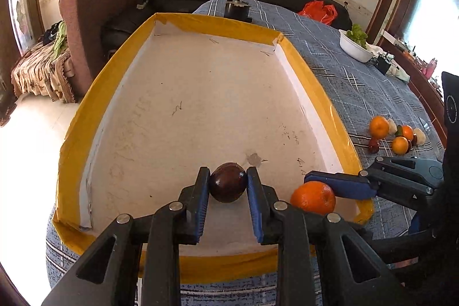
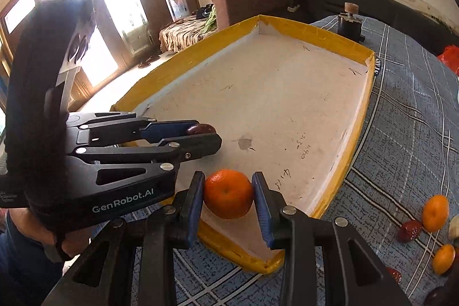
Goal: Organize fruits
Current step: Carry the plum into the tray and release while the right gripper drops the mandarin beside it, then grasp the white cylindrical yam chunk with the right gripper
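Note:
A shallow white tray with a yellow taped rim [image 1: 315, 93] [image 2: 355, 134] lies on the blue checked tablecloth. My left gripper [image 1: 228, 185] is shut on a dark brown round fruit [image 1: 228, 182], low over the tray's near end. In the right wrist view the same gripper [image 2: 205, 134] shows at left, with the dark fruit [image 2: 200, 129] at its tip. My right gripper [image 2: 228, 194] is shut on an orange mandarin [image 2: 228, 192] over the tray's near corner. From the left wrist view it [image 1: 318, 191] comes in from the right with the mandarin [image 1: 313, 197].
Loose fruit lies on the cloth right of the tray: mandarins [image 1: 378, 126] [image 2: 434, 212], dark red fruits [image 1: 373, 145] [image 2: 410, 230] and pale pieces [image 1: 419, 136]. A white bowl of greens [image 1: 354, 43] and a black jar with a wooden knob [image 1: 237, 6] stand farther back. A hand [image 2: 37, 231] holds the left gripper.

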